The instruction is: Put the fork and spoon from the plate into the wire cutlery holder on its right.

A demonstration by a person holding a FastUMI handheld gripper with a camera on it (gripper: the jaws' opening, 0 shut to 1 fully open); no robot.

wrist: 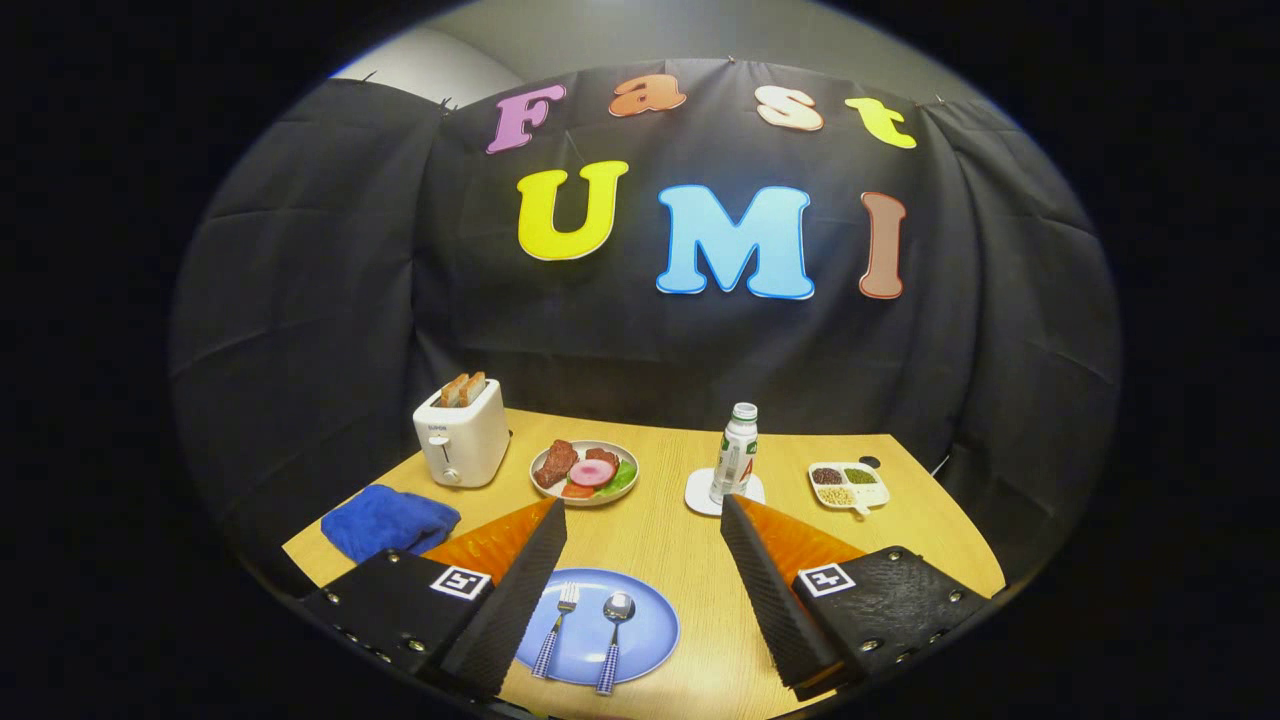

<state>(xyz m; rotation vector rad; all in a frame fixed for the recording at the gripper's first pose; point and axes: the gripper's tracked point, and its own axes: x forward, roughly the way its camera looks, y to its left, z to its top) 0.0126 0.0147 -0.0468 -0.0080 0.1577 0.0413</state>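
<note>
A blue plate (pixel 645 630) lies on the wooden table near the front edge, just inside the left finger. On it lie a fork (pixel 557 630) and a spoon (pixel 613 640), side by side, both with blue checked handles pointing toward me. My gripper (pixel 643 512) is open wide above the table, its fingers spread to either side of the plate, with nothing between them. The left finger (pixel 520 590) overlaps the plate's left rim.
Beyond the fingers stand a white toaster (pixel 462 435) with toast, a plate of food (pixel 585 471), a bottle (pixel 735 455) on a white coaster, and a small divided dish (pixel 848 485) of grains. A blue cloth (pixel 388 520) lies at the left.
</note>
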